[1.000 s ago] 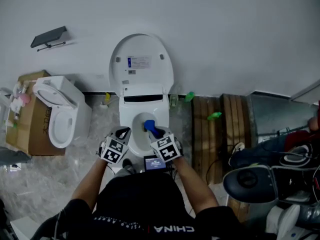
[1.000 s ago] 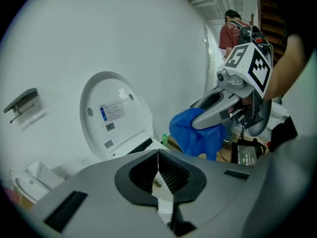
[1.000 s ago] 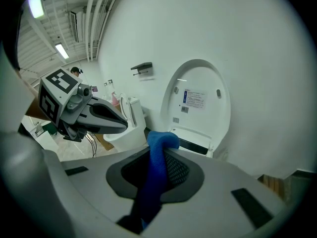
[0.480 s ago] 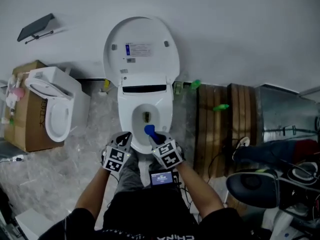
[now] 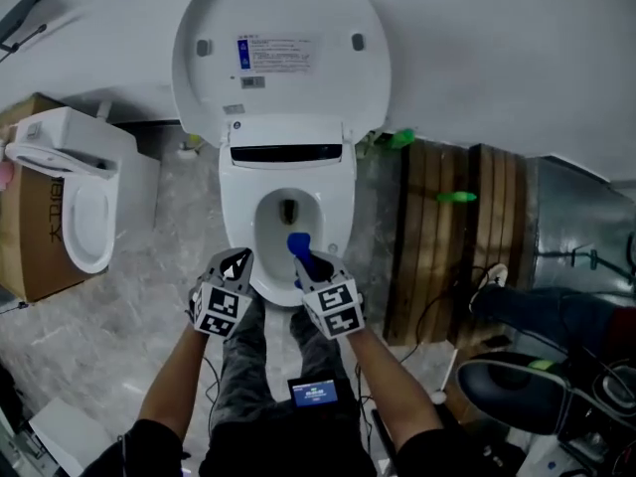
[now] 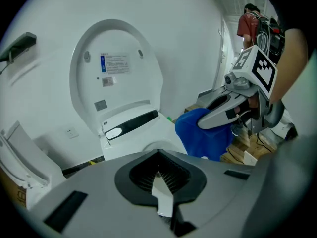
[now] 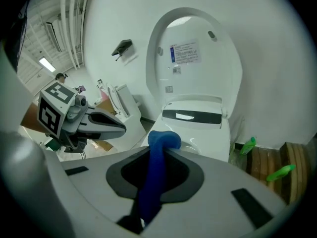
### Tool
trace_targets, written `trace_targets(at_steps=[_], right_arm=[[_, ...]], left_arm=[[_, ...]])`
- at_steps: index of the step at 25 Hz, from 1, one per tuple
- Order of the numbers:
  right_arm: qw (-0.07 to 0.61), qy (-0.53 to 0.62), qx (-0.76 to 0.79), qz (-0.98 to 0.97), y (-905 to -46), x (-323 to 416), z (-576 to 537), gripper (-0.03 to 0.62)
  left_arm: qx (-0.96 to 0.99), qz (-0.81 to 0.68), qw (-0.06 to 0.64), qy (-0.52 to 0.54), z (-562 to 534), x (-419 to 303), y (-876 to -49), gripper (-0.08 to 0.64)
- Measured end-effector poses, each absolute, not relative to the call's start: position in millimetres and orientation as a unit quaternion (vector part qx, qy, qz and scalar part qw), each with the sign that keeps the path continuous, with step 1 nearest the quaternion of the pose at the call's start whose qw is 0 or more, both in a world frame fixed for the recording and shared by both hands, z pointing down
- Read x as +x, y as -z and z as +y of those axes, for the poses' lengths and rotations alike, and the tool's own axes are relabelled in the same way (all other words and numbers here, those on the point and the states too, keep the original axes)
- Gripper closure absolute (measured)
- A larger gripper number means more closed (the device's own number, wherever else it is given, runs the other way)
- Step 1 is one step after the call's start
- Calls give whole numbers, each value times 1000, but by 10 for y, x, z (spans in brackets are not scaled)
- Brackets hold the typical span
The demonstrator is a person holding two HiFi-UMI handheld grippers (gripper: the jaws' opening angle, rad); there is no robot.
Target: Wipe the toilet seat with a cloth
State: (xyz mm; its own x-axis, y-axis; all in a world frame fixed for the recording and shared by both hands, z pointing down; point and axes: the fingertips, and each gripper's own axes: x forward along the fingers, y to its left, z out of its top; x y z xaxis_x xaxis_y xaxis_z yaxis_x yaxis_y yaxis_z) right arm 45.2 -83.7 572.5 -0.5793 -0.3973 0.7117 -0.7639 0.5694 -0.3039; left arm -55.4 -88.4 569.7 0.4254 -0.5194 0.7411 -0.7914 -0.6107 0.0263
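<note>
You've stepped closer, so the toilet (image 5: 241, 179) looms larger. Both forearms reach over its front rim: your right gripper (image 5: 304, 264) clamps the blue cloth (image 5: 297, 244) above the bowl, and your left gripper (image 5: 238, 260) is closed on nothing. A second toilet (image 5: 72, 207) stands to the left, with green bottles (image 5: 456, 197) to the right.

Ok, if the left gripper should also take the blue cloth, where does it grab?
Probably the bunched end of the blue cloth poking past the closed jaws of the right gripper, approached from its left: the rest is clamped. The left gripper is shut, so open it first.
</note>
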Motion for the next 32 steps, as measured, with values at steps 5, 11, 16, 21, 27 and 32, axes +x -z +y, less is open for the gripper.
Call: trace_targets(at_steps=[5, 11, 16, 21, 27, 32], right_arm=[[294, -302, 366, -830, -6175, 447, -1286, 539], [297, -282, 390, -825, -6668, 474, -1800, 538], [301, -257, 415, -819, -6930, 515, -2232, 540], [304, -237, 437, -813, -7223, 487, -2574, 538], [324, -212, 445, -807, -7594, 319, -2818, 540], [314, -207, 452, -809, -7664, 220, -2899, 538]], left_arm=[[823, -399, 198, -353, -1140, -518, -6156, 548], [823, -404, 199, -347, -1435, -471, -6622, 548], [819, -413, 197, -347, -1692, -535, -6894, 548], [820, -417, 190, -342, -1901, -619, -7121, 548], [820, -428, 184, -332, -2064, -750, -7299, 548], [822, -433, 193, -314, -2132, -915, -7340, 548]])
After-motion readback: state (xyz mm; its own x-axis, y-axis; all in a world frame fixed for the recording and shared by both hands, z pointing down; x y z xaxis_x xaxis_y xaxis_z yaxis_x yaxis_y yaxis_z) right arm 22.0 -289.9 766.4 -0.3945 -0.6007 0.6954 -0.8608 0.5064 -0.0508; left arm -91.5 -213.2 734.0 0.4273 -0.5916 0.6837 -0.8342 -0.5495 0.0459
